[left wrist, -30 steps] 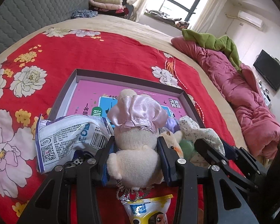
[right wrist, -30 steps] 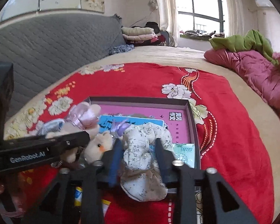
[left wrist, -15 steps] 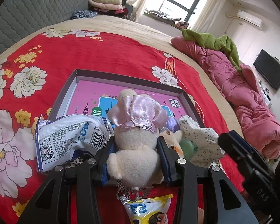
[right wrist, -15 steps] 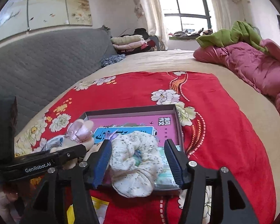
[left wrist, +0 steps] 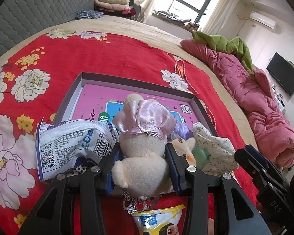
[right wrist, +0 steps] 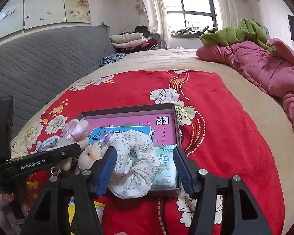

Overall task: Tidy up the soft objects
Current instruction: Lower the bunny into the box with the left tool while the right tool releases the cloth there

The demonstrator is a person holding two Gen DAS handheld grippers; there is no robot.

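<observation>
1. left wrist view: my left gripper [left wrist: 142, 161] is clamping a cream plush bunny [left wrist: 141, 156] by its body, both blue pads pressing into the fur.
2. the bunny is wearing a pink satin dress [left wrist: 144, 120] and is leaning over the near edge of a shallow cardboard box lid [left wrist: 72, 96] with a pink printed floor.
3. a white and blue snack bag [left wrist: 68, 146] is lying just left of the bunny, partly over the lid's near left corner.
4. a small plush duck [left wrist: 183, 148] is sitting just right of the bunny, touching it, with a purple fabric piece [left wrist: 181, 129] behind it.
5. a silver tiara [left wrist: 139, 205] and a yellow-rimmed snack packet [left wrist: 158, 221] are lying on the red floral blanket [left wrist: 111, 58] below the lid.
6. right wrist view: my right gripper [right wrist: 144, 166] is standing with its fingers spread wide, and i am not gripping anything.
7. a floral fabric scrunchie [right wrist: 134, 162] is lying between the open fingers, at the lid's near edge; the left pad looks close against it, the right pad is clear of it.
8. a pale green tissue pack [right wrist: 165, 164] is lying inside the lid, right beside the scrunchie.
9. a pink quilt [right wrist: 264, 72] with a green blanket [right wrist: 235, 33] on it is lying well apart, at the far right of the bed.
</observation>
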